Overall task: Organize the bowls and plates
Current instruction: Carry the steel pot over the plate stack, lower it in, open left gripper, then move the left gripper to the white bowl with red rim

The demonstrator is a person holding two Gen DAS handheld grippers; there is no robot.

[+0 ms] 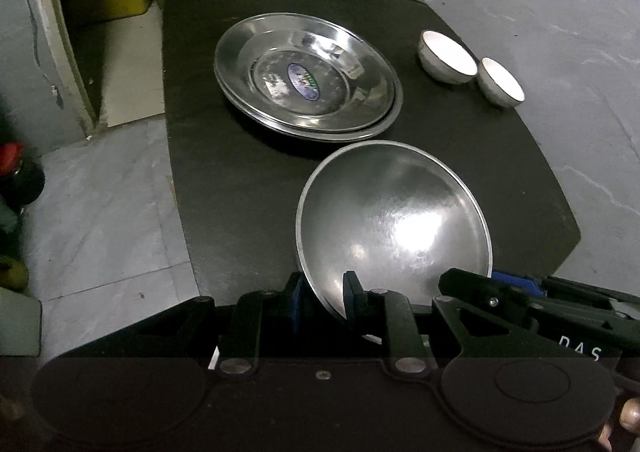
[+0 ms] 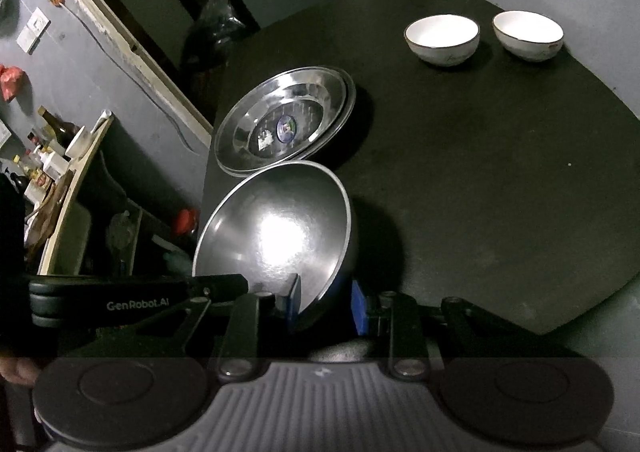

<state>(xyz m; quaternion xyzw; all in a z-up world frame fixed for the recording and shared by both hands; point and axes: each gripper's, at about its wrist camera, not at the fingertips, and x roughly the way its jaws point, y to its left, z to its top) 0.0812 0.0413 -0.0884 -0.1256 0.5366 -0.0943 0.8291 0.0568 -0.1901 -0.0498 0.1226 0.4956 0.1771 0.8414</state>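
Left wrist view: the left gripper (image 1: 326, 302) is clamping its fingers (image 1: 352, 298) on the near rim of a steel bowl (image 1: 394, 219), which is sitting tilted at the lower centre of the frame, above the dark table (image 1: 224, 179). In the right wrist view, the right gripper (image 2: 326, 306) is clamping the same bowl (image 2: 276, 228) on its rim at the lower centre, so both grippers are carrying one bowl by the edge.

The stacked steel plates (image 1: 308, 75) are lying just beyond the bowl, at the centre of the frame. Two white bowls (image 1: 448, 55) are standing at the upper right, well apart from the plates.

Hazards, as judged from this position:
- The rim is thin and polished. The bowl is likely slipping or pivoting if either grip is loosening.
- Two grippers are sharing one rigid part. Unequal motion of the hands is risking a twist that pulls the rim out of one pair of fingers.
- The far rim is hanging close to the plates. A low or fast advance is risking a strike that shifts the stack.
- The plates are lying near the left table edge in the right wrist view. A push is risking a fall to the floor.
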